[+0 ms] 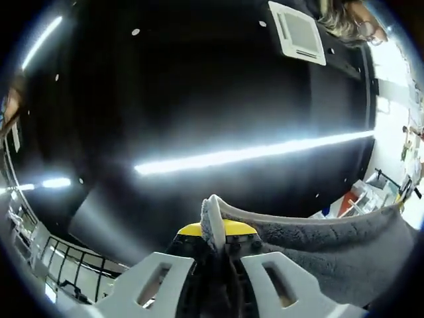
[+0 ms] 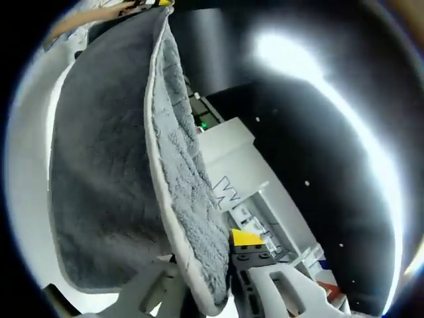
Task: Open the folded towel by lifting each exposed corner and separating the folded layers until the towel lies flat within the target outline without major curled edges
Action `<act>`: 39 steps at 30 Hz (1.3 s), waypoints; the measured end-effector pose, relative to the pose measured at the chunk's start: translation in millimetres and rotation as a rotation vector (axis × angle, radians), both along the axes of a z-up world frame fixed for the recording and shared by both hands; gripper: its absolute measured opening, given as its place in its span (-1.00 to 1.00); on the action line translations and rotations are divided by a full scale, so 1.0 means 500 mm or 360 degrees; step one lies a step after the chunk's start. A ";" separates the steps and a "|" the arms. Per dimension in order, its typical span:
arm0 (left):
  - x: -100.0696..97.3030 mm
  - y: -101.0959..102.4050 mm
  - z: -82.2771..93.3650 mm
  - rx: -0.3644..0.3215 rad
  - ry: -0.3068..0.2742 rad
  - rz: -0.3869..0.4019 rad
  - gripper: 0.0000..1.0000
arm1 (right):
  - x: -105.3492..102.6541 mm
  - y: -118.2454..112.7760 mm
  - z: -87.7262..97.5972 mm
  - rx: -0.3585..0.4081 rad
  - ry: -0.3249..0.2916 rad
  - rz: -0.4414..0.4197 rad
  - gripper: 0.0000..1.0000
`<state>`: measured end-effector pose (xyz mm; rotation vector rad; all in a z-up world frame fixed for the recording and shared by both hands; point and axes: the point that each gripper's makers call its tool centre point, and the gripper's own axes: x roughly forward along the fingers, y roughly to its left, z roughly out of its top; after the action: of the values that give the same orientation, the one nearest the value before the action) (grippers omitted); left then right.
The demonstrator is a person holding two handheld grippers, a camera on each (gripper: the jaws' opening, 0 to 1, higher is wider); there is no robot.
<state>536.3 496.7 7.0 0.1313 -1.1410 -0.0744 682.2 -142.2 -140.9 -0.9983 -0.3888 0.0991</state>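
Note:
A grey plush towel with a pale hemmed edge is held up in the air between both grippers. In the left gripper view, my left gripper (image 1: 216, 246) is shut on one towel corner (image 1: 213, 215), and the towel (image 1: 331, 255) stretches away to the right. In the right gripper view, my right gripper (image 2: 212, 281) is shut on another edge of the towel (image 2: 106, 172), which hangs as a wide grey sheet up to the top left, where the other gripper's yellow tip (image 2: 159, 3) shows. Both cameras point upward at the ceiling.
A dark ceiling with long strip lights (image 1: 252, 154) and an air-conditioning vent (image 1: 298, 32) lies above. A railing (image 1: 73, 258) shows at lower left. White walls and shelving (image 2: 238, 172) stand behind the towel. A person's head (image 1: 348, 20) appears at top right.

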 end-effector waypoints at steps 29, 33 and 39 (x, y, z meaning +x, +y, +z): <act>-0.103 -0.034 0.033 0.0086 -0.0233 -0.0075 -0.94 | -0.294 0.069 0.245 0.0295 -0.0790 0.0492 -1.00; -0.111 -0.047 0.036 0.0116 -0.0236 -0.0091 -0.94 | -0.354 0.075 0.270 0.0428 -0.0921 0.0690 -1.00; -0.144 -0.069 0.042 0.0133 -0.0324 -0.0120 -0.94 | -0.451 0.053 0.309 0.0565 -0.1142 0.0851 -1.00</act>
<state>464.1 462.2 27.8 0.1734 -1.3470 -0.1789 456.9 -115.8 13.5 -0.5287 -1.2833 0.1452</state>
